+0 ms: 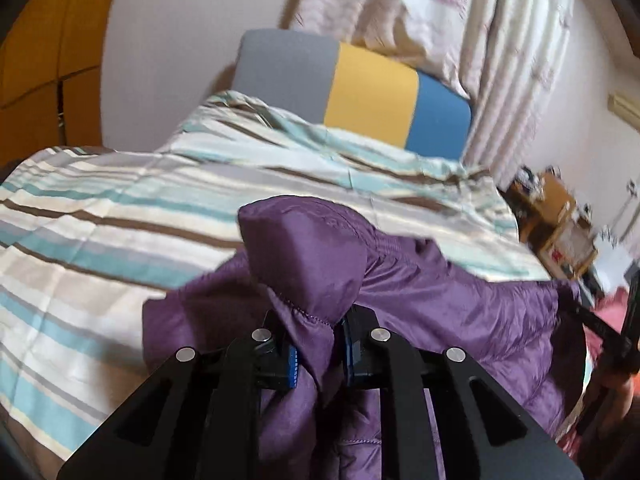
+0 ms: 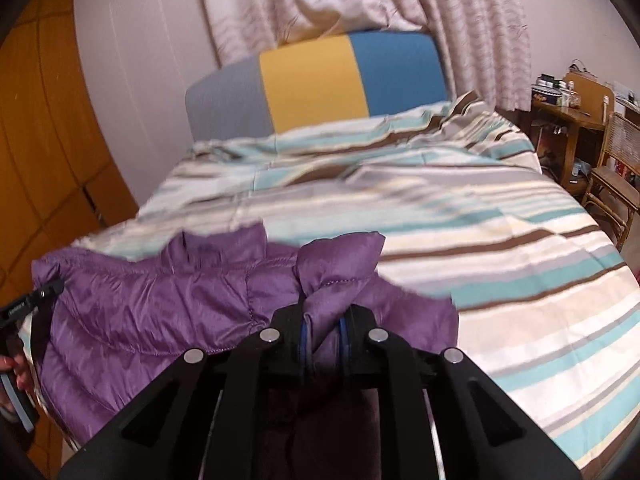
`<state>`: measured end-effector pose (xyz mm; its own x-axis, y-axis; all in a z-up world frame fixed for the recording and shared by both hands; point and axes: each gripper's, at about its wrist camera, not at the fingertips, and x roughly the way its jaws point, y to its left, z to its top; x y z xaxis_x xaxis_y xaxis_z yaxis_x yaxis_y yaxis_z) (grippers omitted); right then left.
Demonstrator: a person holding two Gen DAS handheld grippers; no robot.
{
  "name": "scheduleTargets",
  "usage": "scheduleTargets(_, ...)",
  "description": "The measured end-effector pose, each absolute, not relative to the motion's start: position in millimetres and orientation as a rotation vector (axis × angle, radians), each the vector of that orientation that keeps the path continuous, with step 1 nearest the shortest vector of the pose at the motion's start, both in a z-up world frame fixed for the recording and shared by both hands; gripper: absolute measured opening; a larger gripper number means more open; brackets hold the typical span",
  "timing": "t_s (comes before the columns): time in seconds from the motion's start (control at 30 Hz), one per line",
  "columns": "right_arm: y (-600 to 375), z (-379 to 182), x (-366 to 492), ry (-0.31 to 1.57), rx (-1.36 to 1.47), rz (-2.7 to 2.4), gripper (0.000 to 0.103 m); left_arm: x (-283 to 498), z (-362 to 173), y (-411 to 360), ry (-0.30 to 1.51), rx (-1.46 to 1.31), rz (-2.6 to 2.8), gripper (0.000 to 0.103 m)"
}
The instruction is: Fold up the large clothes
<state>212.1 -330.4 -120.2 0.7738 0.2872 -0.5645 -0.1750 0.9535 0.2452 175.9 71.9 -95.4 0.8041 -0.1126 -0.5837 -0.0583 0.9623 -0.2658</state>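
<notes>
Left gripper: jaws closed on a bunched fold of the purple quilted jacket. Right gripper: jaws likewise clamped on a gathered edge of the same garment. Jacket lies at the near end of the striped bedspread; tricolour headboard stands far, before curtains.

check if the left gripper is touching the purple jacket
Touching. The left wrist view shows the left gripper with its jaws closed on a bunched fold of the purple jacket, fabric pinched between the blue pads.
</notes>
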Motion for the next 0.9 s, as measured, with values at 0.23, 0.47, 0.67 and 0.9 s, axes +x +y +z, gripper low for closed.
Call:
scheduleTargets(0.23, -321, -124, 257, 0.608, 0.268, 0.197, 0.011, 215, -100, 70, 0.608, -0.306, 0.095, 0.016)
scheduleTargets(0.47, -295, -144, 299, 0.598, 0.158, 0.164, 0.011, 245, -124, 72, 0.601, -0.26, 0.19, 0.016)
scheduleTargets(0.67, -282, -171, 329, 0.651, 0.115, 0.151, 0.013, 261, -150, 82, 0.643, -0.275, 0.241, 0.016)
scheduleTargets(0.9, -297, -210, 349, 0.792, 0.191, 0.091, 0.024, 281, -180, 82, 0.737, -0.278, 0.223, 0.019)
